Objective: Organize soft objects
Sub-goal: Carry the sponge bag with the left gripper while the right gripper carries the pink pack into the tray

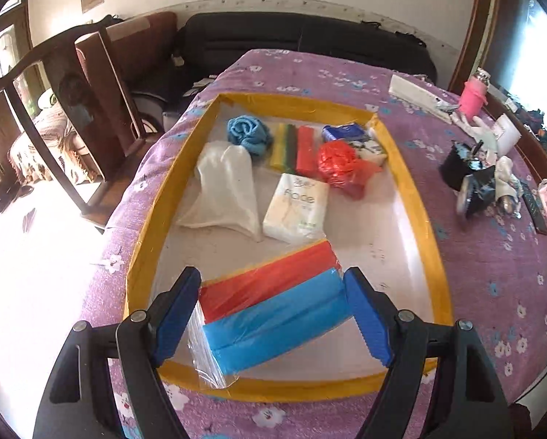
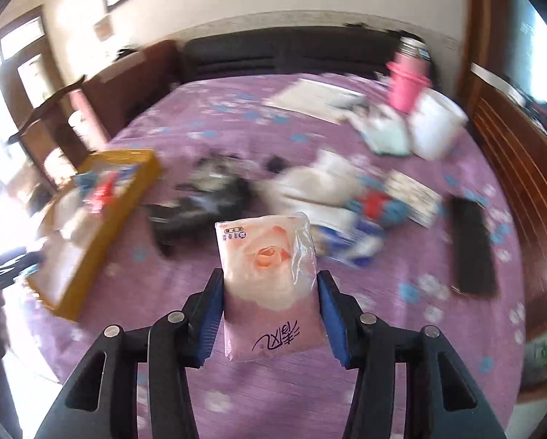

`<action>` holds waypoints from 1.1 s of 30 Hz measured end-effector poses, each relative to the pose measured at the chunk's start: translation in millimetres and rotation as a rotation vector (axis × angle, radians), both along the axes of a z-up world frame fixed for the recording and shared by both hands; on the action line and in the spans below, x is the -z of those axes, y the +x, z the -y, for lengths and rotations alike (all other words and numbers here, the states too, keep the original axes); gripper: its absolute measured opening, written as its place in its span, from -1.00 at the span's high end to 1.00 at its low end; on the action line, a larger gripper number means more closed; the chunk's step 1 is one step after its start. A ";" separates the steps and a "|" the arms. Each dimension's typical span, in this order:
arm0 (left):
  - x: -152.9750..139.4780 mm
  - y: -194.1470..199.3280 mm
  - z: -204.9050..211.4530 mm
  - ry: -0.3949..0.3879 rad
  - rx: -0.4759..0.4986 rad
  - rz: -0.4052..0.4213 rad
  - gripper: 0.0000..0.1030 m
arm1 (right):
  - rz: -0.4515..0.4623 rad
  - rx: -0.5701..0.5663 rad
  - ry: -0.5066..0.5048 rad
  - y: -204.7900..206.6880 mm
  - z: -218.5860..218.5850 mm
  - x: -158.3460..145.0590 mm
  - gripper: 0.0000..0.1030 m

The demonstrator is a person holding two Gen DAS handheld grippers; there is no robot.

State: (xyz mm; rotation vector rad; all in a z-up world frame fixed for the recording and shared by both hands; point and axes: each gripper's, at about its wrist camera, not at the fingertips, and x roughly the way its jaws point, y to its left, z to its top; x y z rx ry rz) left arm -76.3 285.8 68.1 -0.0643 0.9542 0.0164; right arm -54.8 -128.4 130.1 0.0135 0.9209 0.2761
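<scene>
Right wrist: right tool (image 2: 270,314) grips pink tissue pack (image 2: 270,285).

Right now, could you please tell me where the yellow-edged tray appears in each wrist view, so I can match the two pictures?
Left wrist view: the yellow-edged tray fills the centre of the picture, running from just above the left tongs towards the far end of the table.
Right wrist view: the tray sits at the left edge, blurred and slanted.
Shared landmark: the pink cup at the upper right in both.
</scene>
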 end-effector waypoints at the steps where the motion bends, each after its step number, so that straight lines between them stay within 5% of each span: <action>1: 4.6 3.8 -6.1 0.004 -0.010 -0.023 -0.55 | 0.006 -0.045 0.003 2.7 -21.5 -4.2 -0.04; 9: 26.7 57.8 -26.2 0.070 -0.120 -0.130 -0.57 | 0.023 -0.316 -0.021 12.8 -166.6 -13.9 -0.05; 14: 27.7 76.5 -44.9 -0.087 -0.155 -0.125 -0.68 | -0.055 -0.427 -0.022 29.6 -243.6 5.9 -0.05; 21: 9.9 49.6 -73.6 -0.351 -0.170 -0.029 -0.68 | -0.156 -0.500 -0.097 42.5 -304.7 48.1 -0.05; 29: -25.7 -3.1 -78.6 -0.353 -0.190 0.166 -0.71 | -0.171 -0.436 -0.135 76.0 -318.5 79.6 -0.14; 31: -32.7 -12.8 -78.8 -0.380 -0.174 0.220 -0.72 | -0.157 -0.422 -0.132 79.4 -319.0 83.2 -0.44; 33: -39.7 -16.8 -77.9 -0.374 -0.167 0.265 -0.77 | -0.153 -0.414 -0.118 80.5 -318.7 85.2 -0.49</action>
